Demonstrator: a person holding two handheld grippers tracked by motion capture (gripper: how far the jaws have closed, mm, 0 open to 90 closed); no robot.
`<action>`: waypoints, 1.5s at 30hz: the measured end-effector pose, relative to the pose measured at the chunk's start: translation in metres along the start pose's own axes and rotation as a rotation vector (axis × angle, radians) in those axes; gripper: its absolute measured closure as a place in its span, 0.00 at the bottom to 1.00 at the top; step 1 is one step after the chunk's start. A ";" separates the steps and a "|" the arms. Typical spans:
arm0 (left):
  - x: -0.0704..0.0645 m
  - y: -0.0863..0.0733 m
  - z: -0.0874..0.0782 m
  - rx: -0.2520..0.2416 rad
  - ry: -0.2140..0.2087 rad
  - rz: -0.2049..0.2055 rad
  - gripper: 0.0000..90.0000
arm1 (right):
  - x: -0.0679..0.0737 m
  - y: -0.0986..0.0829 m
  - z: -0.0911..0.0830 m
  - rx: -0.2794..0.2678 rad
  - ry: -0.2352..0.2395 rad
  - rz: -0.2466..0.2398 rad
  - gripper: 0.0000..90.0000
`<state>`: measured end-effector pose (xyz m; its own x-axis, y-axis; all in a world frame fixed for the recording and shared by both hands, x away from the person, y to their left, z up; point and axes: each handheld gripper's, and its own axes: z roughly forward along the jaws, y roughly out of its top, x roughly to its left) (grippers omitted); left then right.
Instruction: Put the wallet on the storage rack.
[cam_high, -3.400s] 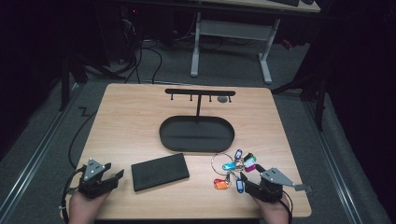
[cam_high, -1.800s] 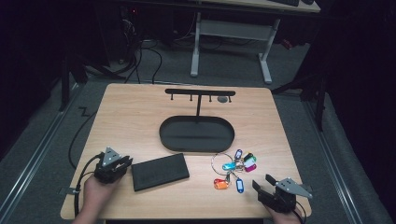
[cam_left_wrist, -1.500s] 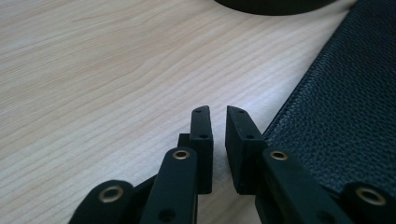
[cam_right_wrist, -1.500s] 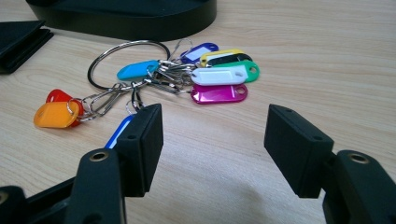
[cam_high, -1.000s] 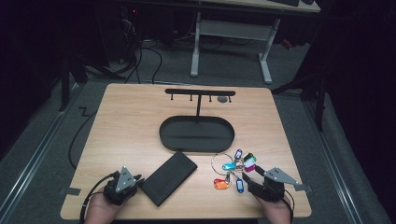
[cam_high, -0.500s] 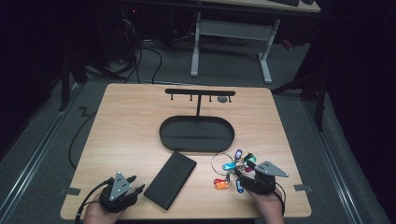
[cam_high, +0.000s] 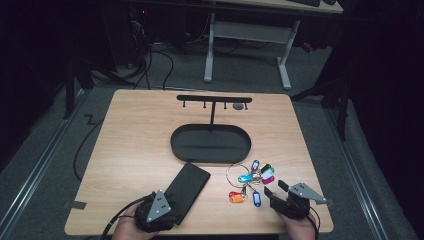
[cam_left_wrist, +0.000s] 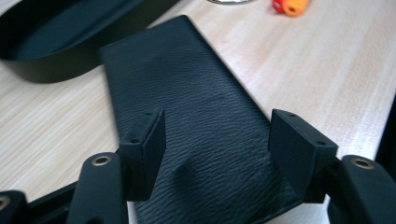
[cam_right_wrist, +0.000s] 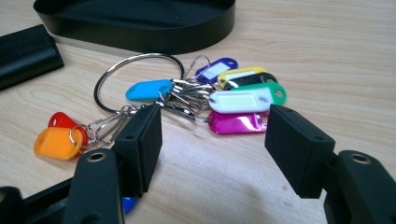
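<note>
Two grippers: both at the near edge of the light wooden counter (cam_high: 135, 145), each held in one hand.
Left gripper (cam_left_wrist: 217, 158): its black fingers (cam_left_wrist: 149, 149) stand apart over the near end of the flat black textured leather case (cam_left_wrist: 196, 121); not closed on it. In the high view the left gripper (cam_high: 156, 212) sits at the case's near end.
Black case position: in the high view the case (cam_high: 186, 187) lies on the counter at a slant, near end toward the left hand, far end pointing at the tray, just short of it.
Right gripper (cam_right_wrist: 212, 140): fingers (cam_right_wrist: 299, 144) apart, hovering just short of the key tags; whether one touches a clip cannot be told. In the high view the right gripper (cam_high: 282, 196) is at the near right.
Bunch of coloured plastic key tags on a metal ring (cam_right_wrist: 187, 95): lies on the counter just beyond the right fingers; blue, white-and-green, magenta, yellow, black and purple tags fan to one side, red and orange ones to the other. In the high view the bunch (cam_high: 248, 178) sits between the right gripper and the tray.
Black oval metal tray (cam_high: 210, 144): mid-counter, beyond case and tags, apart from both.
Black T-shaped hook stand (cam_high: 214, 100): rises from the tray's far side, its bar across the far part of the counter.
</note>
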<state>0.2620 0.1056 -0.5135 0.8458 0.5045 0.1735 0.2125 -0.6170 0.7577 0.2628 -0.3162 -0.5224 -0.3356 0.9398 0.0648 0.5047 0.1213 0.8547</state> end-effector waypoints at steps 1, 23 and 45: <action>-0.004 0.001 0.002 -0.002 0.006 0.015 0.41 | 0.000 -0.001 -0.001 -0.001 -0.004 0.003 0.41; -0.020 -0.010 0.000 0.045 0.124 0.136 0.77 | 0.010 0.010 0.017 0.012 0.043 -0.029 0.41; 0.024 -0.012 -0.052 -0.159 0.111 -0.108 0.92 | 0.011 0.012 0.016 -0.009 0.041 -0.027 0.41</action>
<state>0.2542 0.1563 -0.4854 0.7613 0.6313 0.1479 0.2116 -0.4575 0.8636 0.2783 -0.2988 -0.5198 -0.3817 0.9222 0.0629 0.4878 0.1432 0.8611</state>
